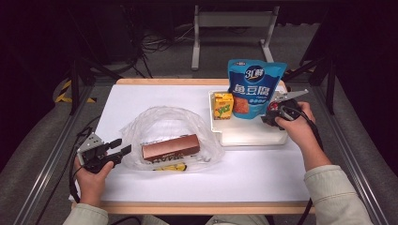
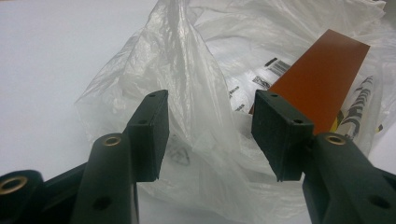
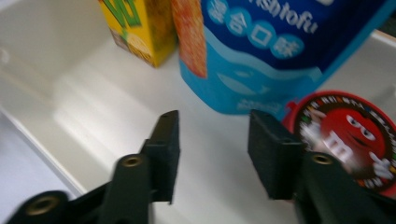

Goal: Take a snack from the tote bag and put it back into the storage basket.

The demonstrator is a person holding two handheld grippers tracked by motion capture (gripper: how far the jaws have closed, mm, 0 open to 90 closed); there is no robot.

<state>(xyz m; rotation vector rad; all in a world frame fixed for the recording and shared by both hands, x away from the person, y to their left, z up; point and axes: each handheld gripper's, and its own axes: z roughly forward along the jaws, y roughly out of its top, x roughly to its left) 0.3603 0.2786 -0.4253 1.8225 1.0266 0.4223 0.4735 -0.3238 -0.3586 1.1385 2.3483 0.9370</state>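
White table: my left gripper [image 2: 208, 135] gapes around the plastic bag [image 1: 171, 123] rim, right gripper [image 3: 212, 149] half-open, empty over the tray [image 1: 248, 136]; next, grab the blue pouch [image 1: 253, 86].

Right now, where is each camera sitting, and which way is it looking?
High view: above the person's side, looking forward and down on the table; both forearms and each hand-held gripper show.
Left gripper view: rides the left hand-held gripper, facing the plastic bag; open jaws show.
Right gripper view: rides the right hand-held gripper, facing the white tray; open jaws show.
Shared: the blue pouch appears in high and right views.
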